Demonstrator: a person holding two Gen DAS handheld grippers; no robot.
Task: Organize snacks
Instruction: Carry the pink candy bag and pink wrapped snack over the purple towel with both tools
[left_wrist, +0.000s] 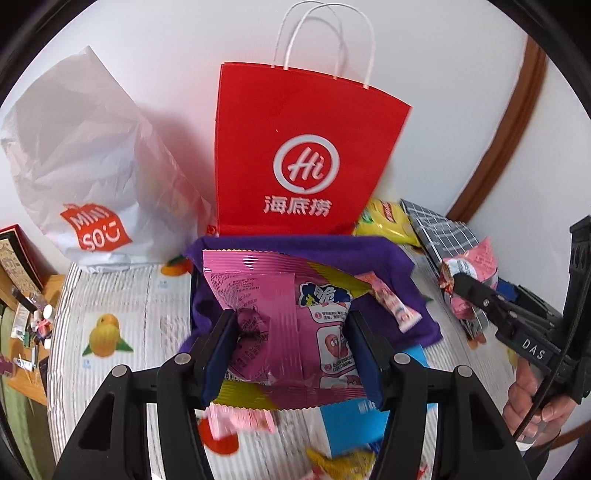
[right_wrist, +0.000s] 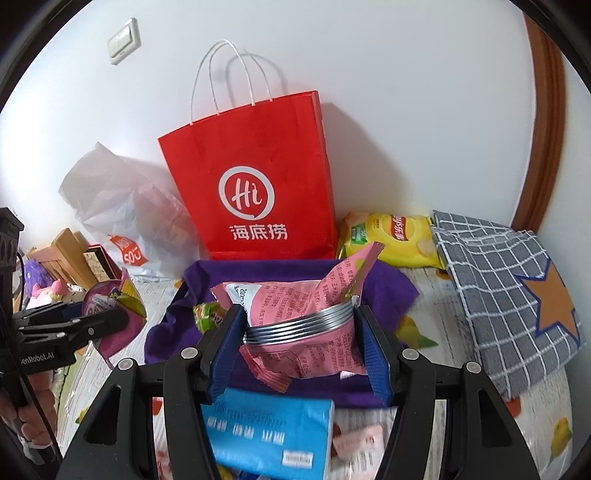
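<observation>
Both packets are soft and pinched mid-body, so either could fold and slide out, missing the purple bin; judging by their closeness, the 2 tools might also collide over it. The left hand-held gripper is closed to a medium gap on the magenta snack bag, held above the bin at 12 o'clock. The right hand-held gripper clamps the pink snack packet likewise, bin beyond at 12 o'clock, red paper bag behind.
</observation>
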